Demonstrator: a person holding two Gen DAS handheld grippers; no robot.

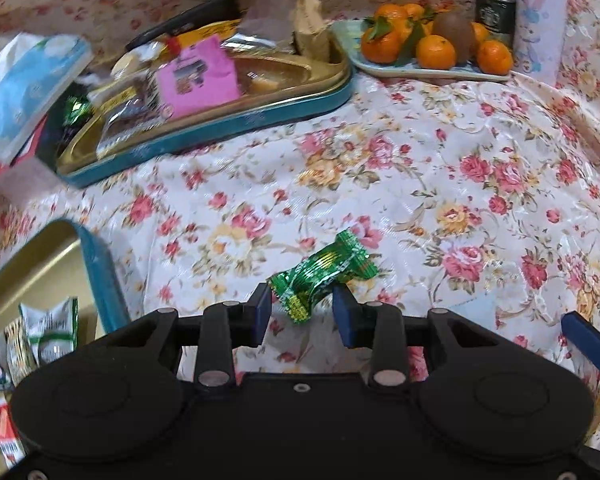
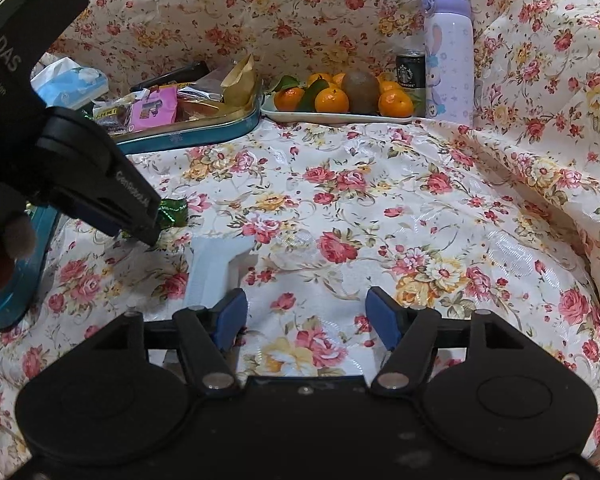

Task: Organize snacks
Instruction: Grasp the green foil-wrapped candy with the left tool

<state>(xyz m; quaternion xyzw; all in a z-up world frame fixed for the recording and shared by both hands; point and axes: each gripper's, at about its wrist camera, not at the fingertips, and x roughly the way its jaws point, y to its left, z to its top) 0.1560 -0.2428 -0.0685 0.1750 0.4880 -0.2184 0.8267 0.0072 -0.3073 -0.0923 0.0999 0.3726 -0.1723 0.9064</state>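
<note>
A green foil-wrapped candy (image 1: 324, 270) sits between the blue fingertips of my left gripper (image 1: 302, 300), just over the flowered cloth. The pads touch its lower end on both sides, so the left gripper is shut on it. From the right wrist camera, that left gripper (image 2: 140, 216) comes in from the left with the green candy (image 2: 174, 210) at its tip. My right gripper (image 2: 306, 300) stands open low over the cloth with nothing between its fingers. A pale blue-white packet (image 2: 216, 268) lies flat just left of its left finger.
A teal tin tray (image 1: 260, 118) with several snack packets lies at the back left. A second teal tin (image 1: 98, 268) holding packets (image 1: 50, 332) sits at the near left. Behind stand a plate of tangerines (image 1: 420, 70), a can (image 1: 496, 10), a purple bottle (image 1: 540, 20) and a tissue pack (image 1: 28, 92).
</note>
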